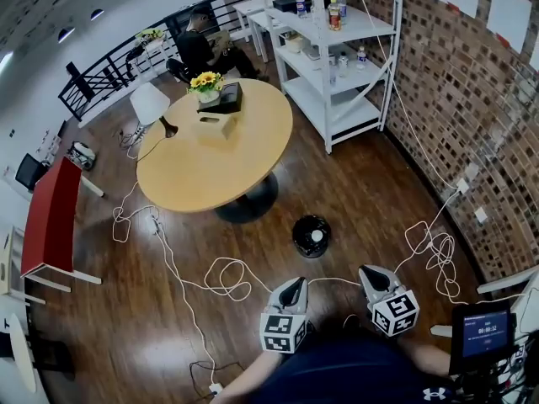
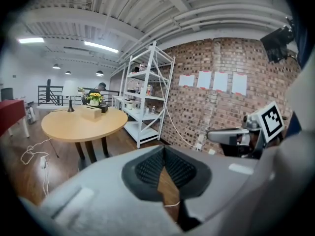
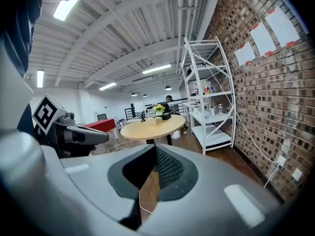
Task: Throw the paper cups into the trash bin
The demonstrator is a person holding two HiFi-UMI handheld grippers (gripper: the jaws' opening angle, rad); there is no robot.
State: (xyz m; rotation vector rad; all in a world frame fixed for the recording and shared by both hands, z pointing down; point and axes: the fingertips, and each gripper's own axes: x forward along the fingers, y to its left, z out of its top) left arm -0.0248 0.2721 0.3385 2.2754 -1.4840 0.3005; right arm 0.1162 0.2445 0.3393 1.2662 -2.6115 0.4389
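Left gripper (image 1: 292, 286) and right gripper (image 1: 371, 273), each with jaws pressed together on nothing. What we take for a white paper cup (image 1: 317, 236) lies inside the round black trash bin (image 1: 296, 230). We judge such cups light and easily crushed, best pinched gently at the rim.

A dark wooden floor (image 1: 354, 200), strewn with white cables (image 1: 226, 278), runs up to a brick wall (image 1: 472, 99) on the right with white sheets of paper (image 2: 213, 80) stuck on it. A round light-wood bench (image 1: 202, 162) stands mid-room beside a white shelf rack (image 1: 312, 67), with a red-topped bench (image 1: 52, 217) off to the left and a black railing (image 1: 118, 66) behind. Strip lights (image 2: 101, 46) glow on the white ribbed ceiling (image 2: 147, 4).
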